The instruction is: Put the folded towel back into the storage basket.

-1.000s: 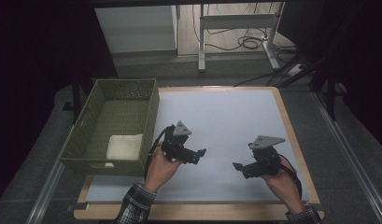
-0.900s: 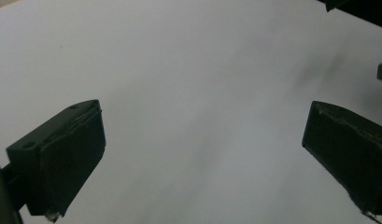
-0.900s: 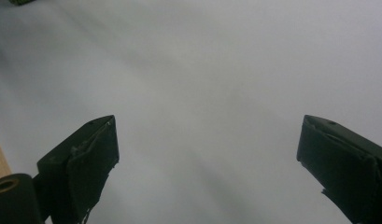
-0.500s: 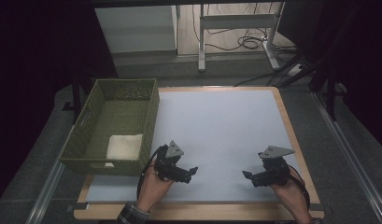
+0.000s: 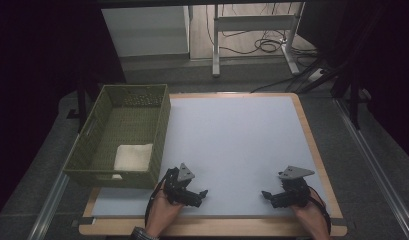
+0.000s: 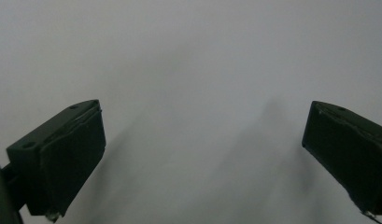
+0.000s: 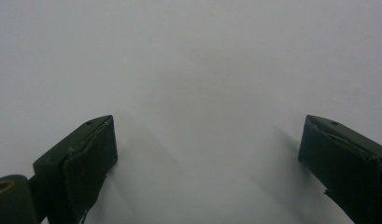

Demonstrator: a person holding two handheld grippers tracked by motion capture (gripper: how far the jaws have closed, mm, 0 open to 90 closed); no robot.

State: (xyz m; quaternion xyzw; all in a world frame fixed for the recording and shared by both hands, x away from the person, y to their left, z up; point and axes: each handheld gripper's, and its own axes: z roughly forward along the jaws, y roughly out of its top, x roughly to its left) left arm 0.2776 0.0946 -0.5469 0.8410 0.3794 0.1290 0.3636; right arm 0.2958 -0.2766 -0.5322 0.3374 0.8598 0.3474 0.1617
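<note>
**Both claws drawn back to the near edge of the bench, jaws wide and empty**

Since the earlier frames, both hands have pulled back toward the near edge of the bench [image 5: 242, 140]; a second ago they were well further in over the pale surface, and half a second ago they were already close to where they are now. The basket and its contents have not moved.

Going left to right in the high view: one green woven basket [image 5: 94, 172] sits at the left edge of the bench, with one folded white cloth [image 5: 133, 156] lying in its near right corner. A small pale patch shows at the basket's near wall, too small to tell whether it is part of the cloth.

Next comes the left claw [image 5: 202, 194], held low just beside the basket's near right corner, pointing right. In the left gripper view its two black jaws stand far apart with only bare bench between them.

Last is the right claw [image 5: 265, 194], near the near right corner of the bench, pointing left toward the other. The right gripper view shows its jaws spread just as wide, holding nothing.

Count: two claws, two hands, one basket, one cloth.
</note>
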